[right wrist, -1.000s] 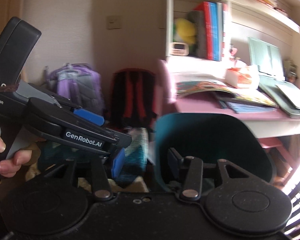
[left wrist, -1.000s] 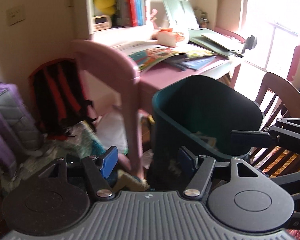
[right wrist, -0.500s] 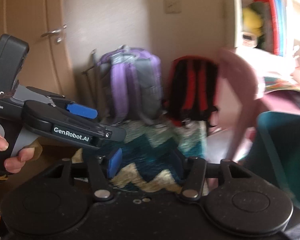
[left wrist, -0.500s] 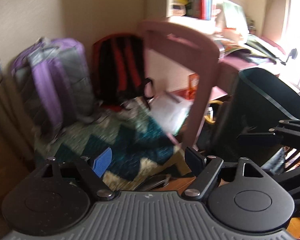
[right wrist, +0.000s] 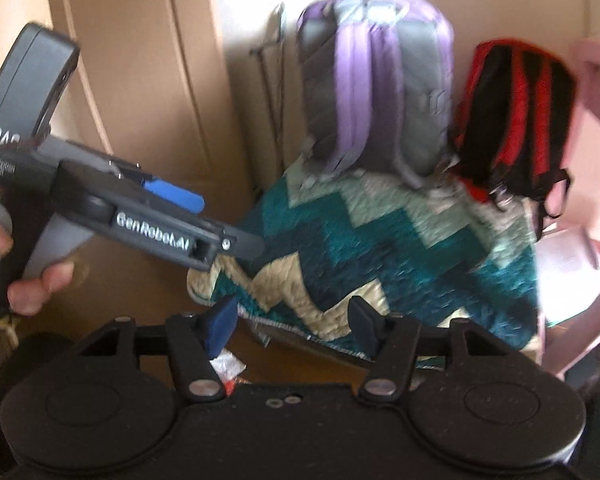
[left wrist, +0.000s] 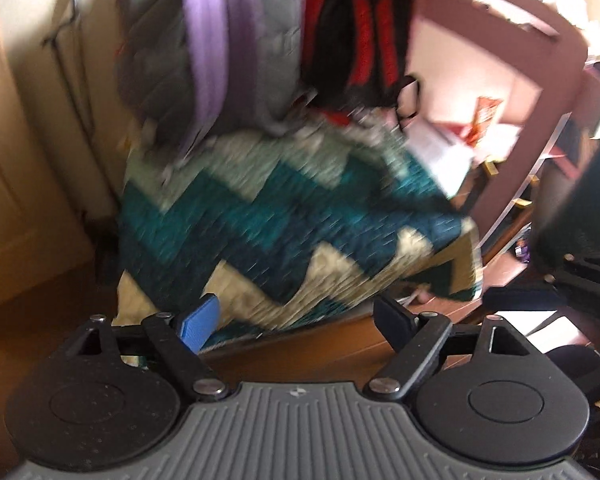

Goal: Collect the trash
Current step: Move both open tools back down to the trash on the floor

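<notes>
My left gripper is open and empty, low over the wooden floor in front of a teal and cream zigzag quilt. My right gripper is open and empty too, facing the same quilt. A small crumpled white and red wrapper lies on the floor just below the right gripper's left finger. The left gripper's body shows at the left of the right wrist view, held in a hand. The dark trash bin sits blurred at the right edge of the left wrist view.
A purple and grey backpack and a red and black backpack lean on the wall behind the quilt. A pink chair frame stands to the right. White papers lie under it. A beige door is at the left.
Both grippers have swung left and down, away from the desk and the bin, toward the quilt and backpacks on the floor. Both stayed open and empty.
</notes>
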`<state>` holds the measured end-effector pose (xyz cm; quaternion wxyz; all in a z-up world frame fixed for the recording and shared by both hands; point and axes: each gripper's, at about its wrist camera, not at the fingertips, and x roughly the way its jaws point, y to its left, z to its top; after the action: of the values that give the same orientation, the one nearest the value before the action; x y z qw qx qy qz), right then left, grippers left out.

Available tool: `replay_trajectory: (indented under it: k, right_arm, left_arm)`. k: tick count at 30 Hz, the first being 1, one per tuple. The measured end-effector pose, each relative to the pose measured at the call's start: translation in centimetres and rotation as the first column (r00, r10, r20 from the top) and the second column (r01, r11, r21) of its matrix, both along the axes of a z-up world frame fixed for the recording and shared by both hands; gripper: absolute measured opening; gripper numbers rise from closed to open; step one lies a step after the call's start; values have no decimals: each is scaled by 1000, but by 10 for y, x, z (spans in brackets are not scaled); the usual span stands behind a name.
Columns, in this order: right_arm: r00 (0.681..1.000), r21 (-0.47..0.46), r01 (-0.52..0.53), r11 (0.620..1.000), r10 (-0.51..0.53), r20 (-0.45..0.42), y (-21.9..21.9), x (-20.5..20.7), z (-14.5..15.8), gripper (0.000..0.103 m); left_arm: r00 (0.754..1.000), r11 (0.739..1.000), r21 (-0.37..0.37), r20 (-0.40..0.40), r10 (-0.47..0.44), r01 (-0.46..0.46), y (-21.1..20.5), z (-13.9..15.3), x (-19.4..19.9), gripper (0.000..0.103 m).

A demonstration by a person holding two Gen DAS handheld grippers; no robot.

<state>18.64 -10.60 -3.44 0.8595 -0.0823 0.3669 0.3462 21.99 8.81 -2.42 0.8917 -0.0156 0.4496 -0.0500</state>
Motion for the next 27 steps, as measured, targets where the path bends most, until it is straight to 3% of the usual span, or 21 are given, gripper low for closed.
replay_trajectory:
  k: [3,9,14,21,27]
  right_arm:
    - [998,-37,-44,998,42,-45,23,8,-35,62]
    - [981,-109,-146,983,129,-146,70,16,-114,62]
    - [954,-214,-259,942,214,-210,107,15,-191,62]
    - [895,-276,-359,891,245,-372,143,18,-292,62]
    - [861,-326,-394,859,222,-457,157,20,-365,62]
  left_arm:
    - [998,999,-2,-52,43,-43,27,-40,10,99]
    - [982,996,7,-171,85,-85,75,-132,30,100]
    - [953,996,48,-291,81,-70,105,-214,45,100]
    - [899,993,121,-436,45,9,128,-307,57,100]
    - [823,991,113,-568,4,73,131,-395,47,100]
